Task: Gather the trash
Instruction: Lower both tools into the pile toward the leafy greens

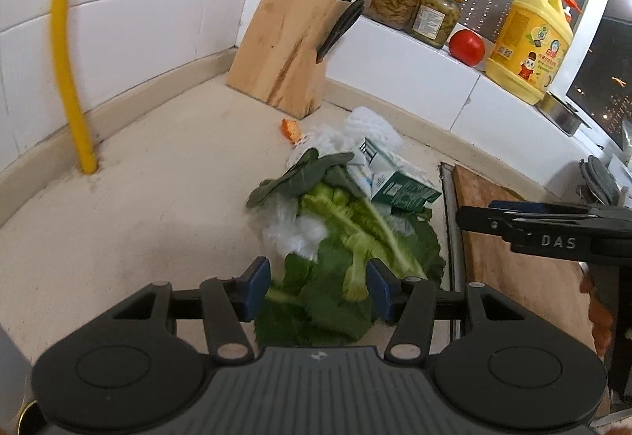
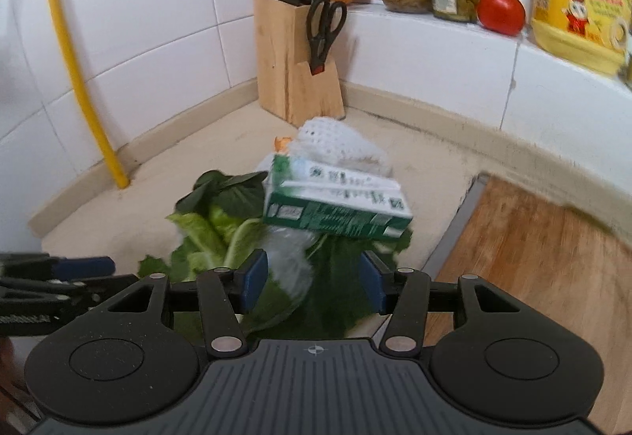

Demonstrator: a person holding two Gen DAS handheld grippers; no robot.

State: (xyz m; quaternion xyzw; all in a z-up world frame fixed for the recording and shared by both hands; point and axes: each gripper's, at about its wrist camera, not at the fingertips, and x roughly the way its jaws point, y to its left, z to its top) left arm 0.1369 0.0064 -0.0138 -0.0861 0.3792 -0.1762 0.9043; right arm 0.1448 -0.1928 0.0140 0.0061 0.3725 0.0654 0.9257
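Sitting in a heap on the counter (image 1: 138,237) is the trash: leafy greens (image 1: 339,237), a green-and-white carton (image 2: 335,206), crumpled clear plastic (image 1: 292,229) and white foam netting (image 2: 335,139), with an orange scrap (image 1: 290,129) just beside it. Both hand-held grippers are seen spread apart over the greens, nothing clenched: left hand-held gripper (image 1: 320,287), right hand-held gripper (image 2: 312,285). A cutting board (image 2: 533,257) is found right of the pile, a knife block (image 1: 284,52) behind it.
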